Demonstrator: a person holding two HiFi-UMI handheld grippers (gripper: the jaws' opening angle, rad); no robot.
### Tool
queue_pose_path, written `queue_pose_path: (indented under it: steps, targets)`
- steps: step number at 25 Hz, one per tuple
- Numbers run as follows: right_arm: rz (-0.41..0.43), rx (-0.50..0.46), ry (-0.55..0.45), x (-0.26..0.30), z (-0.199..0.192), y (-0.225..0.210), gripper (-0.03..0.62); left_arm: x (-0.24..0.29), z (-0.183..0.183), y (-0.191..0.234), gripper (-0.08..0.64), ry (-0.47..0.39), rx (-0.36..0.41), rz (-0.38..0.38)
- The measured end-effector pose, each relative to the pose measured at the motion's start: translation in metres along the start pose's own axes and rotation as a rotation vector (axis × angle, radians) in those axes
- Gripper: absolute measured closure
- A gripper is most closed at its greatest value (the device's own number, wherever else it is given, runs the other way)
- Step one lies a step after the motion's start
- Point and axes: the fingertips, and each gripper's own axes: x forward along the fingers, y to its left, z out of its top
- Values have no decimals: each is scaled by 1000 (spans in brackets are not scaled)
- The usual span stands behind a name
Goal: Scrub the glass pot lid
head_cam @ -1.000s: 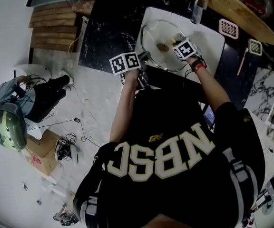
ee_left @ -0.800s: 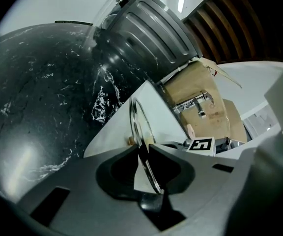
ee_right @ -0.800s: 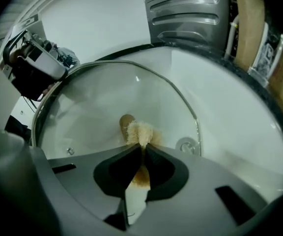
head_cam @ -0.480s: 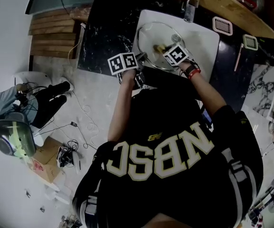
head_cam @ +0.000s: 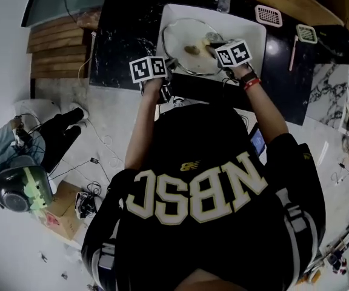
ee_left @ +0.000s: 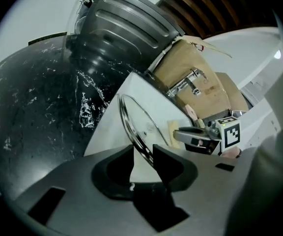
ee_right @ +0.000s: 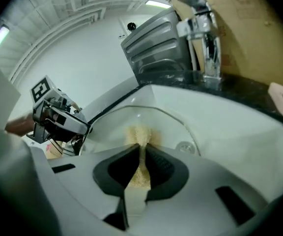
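Both arms slant down over the sink [head_cam: 256, 32]. The left hand-held gripper [ee_left: 142, 152] has just been opening its jaws, which stand loose around the glass pot lid [ee_left: 142, 124] rim. The right hand-held gripper [ee_right: 142, 154] pinches a yellow sponge [ee_right: 139, 134].

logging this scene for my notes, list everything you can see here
glass pot lid: one, clear with a metal rim, in the sink
sink: one, white, set in the counter
counter: one, black marbled, around the sink
faucet: one, chrome, behind the sink
sponge: one, yellow, over the lid
white grid pieces: two, white, counter right of the sink
helmet: one, dark and green, floor at left
left gripper: one, grey, fingers have just been opening, lid rim between them
right gripper: one, grey, fingers shut on the sponge
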Motion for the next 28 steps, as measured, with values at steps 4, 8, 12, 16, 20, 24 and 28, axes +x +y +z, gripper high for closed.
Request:
queue_pose_path:
  steps: [4,8,12,16,20,24,28]
  targets:
    - [-41,29,-55,-41,-14,-9,546,-11,5,-6,425,-3,84,-12]
    - [-67,50,-94,-69,-21,-16,545,-20,19,-16,425,-42,119,-33]
    - [-106,78,-142,-99,-29,-22,544,-20,31,-45,425,-87,171,-84]
    - [-125,109,-199,-112,-35,-27,543,-18,49,-80,426,-156,252,-150]
    - [-190,93,-256,-130,-24,-29,541,-23,71,-119,428,-276,360,-189]
    - [-310,53,-381,-157,5,-25,541,-34,93,-157,468,-432,490,-183]
    - [-429,-3,-565,-198,50,-13,540,-51,110,-192,505,-589,581,-160]
